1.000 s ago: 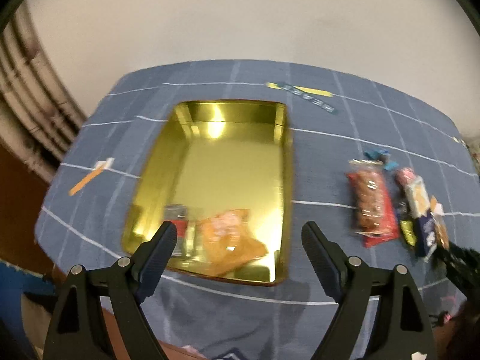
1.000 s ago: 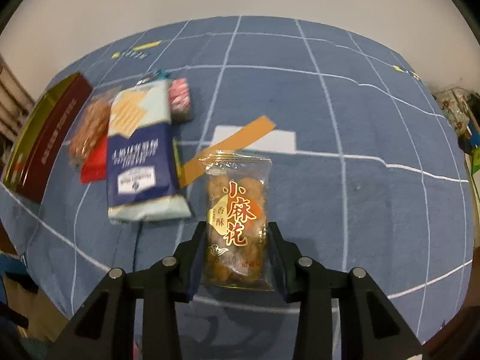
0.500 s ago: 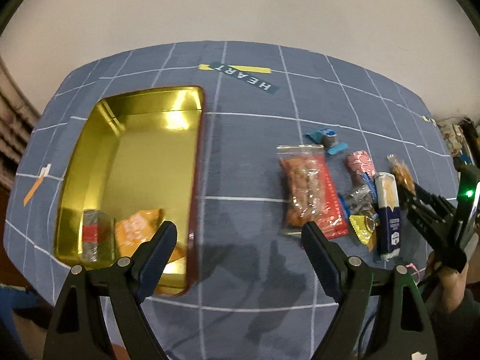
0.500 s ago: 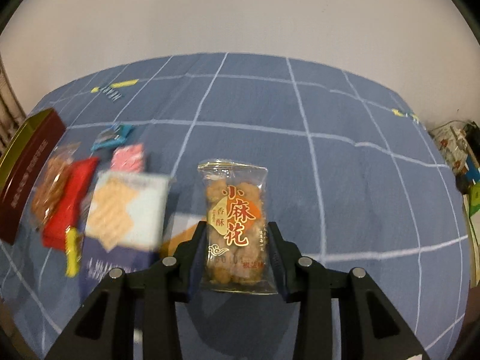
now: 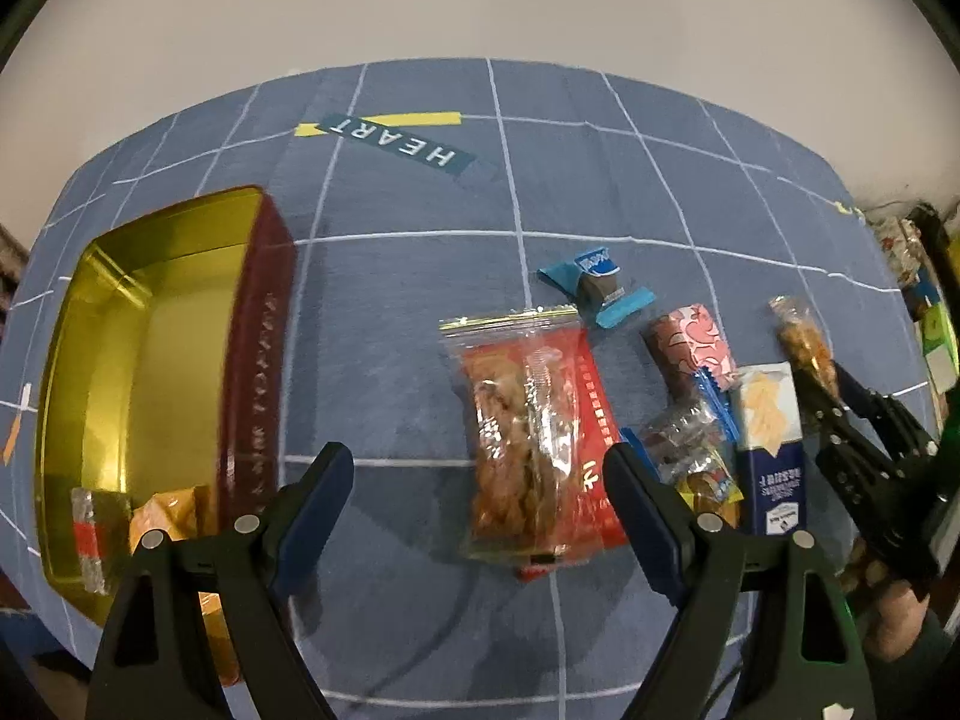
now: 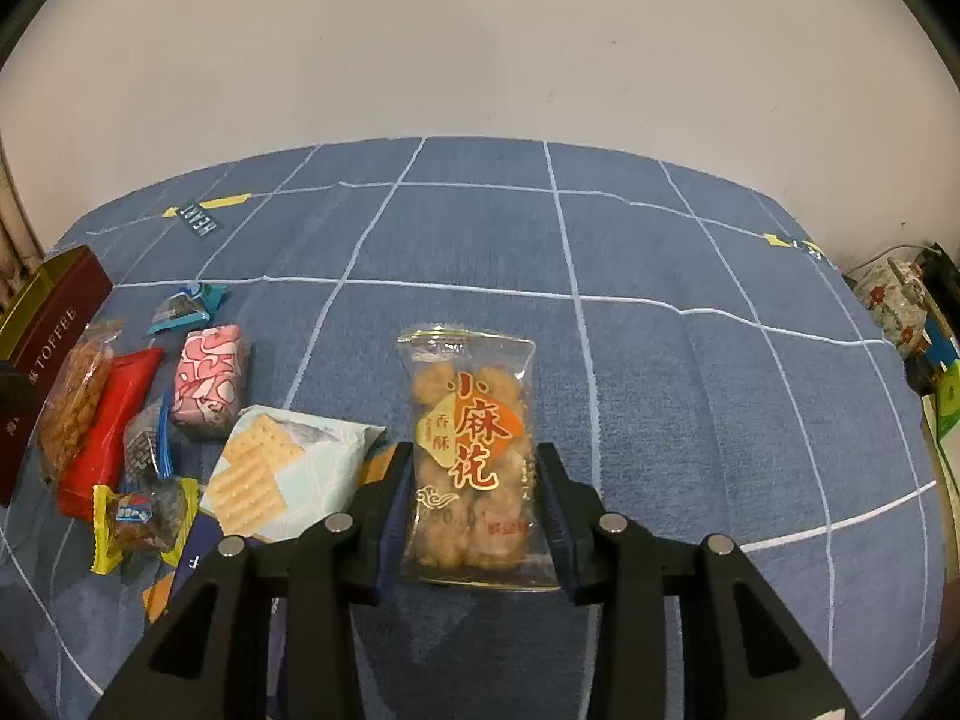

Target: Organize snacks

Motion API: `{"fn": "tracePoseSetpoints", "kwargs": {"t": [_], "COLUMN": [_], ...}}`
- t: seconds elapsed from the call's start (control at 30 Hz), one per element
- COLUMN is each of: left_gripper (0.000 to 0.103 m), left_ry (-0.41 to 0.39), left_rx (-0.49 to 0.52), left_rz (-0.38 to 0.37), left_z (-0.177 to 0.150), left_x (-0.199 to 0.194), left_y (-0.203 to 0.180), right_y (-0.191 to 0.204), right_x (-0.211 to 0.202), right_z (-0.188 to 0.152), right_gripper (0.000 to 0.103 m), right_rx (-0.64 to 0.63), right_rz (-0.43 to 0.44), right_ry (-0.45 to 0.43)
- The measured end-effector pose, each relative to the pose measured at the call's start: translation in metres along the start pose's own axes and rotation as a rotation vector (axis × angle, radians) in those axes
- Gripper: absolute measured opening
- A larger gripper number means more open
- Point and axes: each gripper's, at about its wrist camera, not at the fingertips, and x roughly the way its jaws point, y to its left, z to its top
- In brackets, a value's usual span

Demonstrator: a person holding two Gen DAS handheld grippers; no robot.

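The right hand-held gripper (image 6: 474, 495) grips the fried-twist packet (image 6: 471, 456) upright. The gold tin (image 5: 138, 384) lies far to its left. The left hand-held gripper (image 5: 477, 507), jaws wide and empty, hovers nearer, over the clear twist bag (image 5: 519, 438), whose long axis runs fore-aft.

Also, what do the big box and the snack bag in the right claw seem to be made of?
The box looks like metal tin: its gold inside is glossy and mirrors light, and the outside is matte dark red. The snack bag in the right claw looks like thin clear plastic film, since the fried pieces show through and it glints.
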Motion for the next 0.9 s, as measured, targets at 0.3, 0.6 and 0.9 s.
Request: {"fn": "tracePoseSetpoints", "kwargs": {"t": [0.3, 0.6, 0.9], "left_gripper": [0.078, 0.047, 0.036], "left_ry": [0.049, 0.072, 0.062], "left_rx": [-0.037, -0.071, -0.060], "left_rz": [0.000, -0.028, -0.032], "left_z": [0.008, 0.006, 0.001], "left_x": [0.022, 0.031, 0.026], "left_y": [0.001, 0.002, 0.007], "right_y": [0.001, 0.001, 0.001], "right_x": [0.000, -0.001, 0.000], "right_z": [-0.002, -0.003, -0.001], "right_gripper": [0.041, 0.041, 0.041], "right_rx": [0.002, 0.002, 0.002], "right_rz": [0.000, 0.000, -0.001], "right_ry": [0.001, 0.001, 0.001]}}
